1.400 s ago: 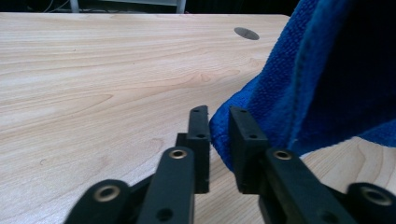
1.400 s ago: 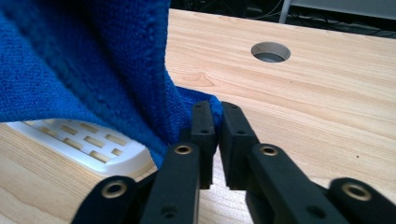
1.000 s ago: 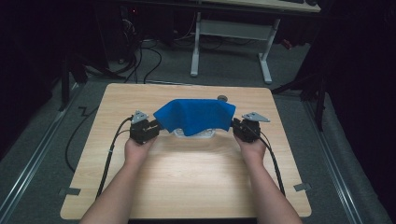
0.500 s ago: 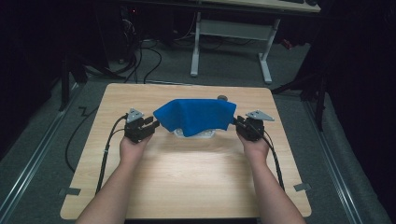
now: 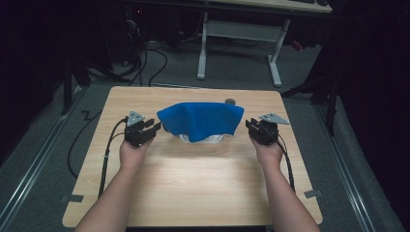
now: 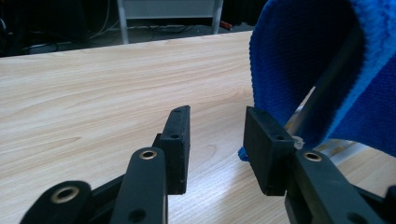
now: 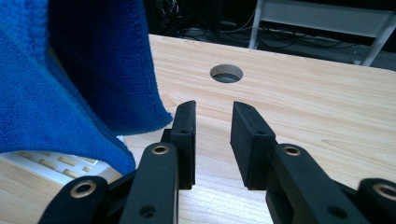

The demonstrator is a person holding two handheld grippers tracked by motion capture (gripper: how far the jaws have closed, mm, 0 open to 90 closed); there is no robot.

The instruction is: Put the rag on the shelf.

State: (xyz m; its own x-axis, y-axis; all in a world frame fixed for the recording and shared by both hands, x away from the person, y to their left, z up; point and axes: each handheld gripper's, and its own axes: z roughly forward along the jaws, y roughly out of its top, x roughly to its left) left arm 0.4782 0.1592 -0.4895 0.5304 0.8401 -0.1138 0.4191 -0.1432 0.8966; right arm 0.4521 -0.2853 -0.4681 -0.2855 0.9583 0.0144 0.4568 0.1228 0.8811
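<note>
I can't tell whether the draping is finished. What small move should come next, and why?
Probably draw both away. The left hand-held gripper and right hand-held gripper stand open beside the blue cloth, which already hangs over the white rack.

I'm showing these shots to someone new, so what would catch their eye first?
The bright blue cloth draped over a pale rack-like object at the middle of the wooden table stands out most. On either side of it sit the left gripper and the right gripper, both with open jaws holding nothing, close to the cloth's edges. A round hole in the tabletop lies just behind the cloth.
</note>
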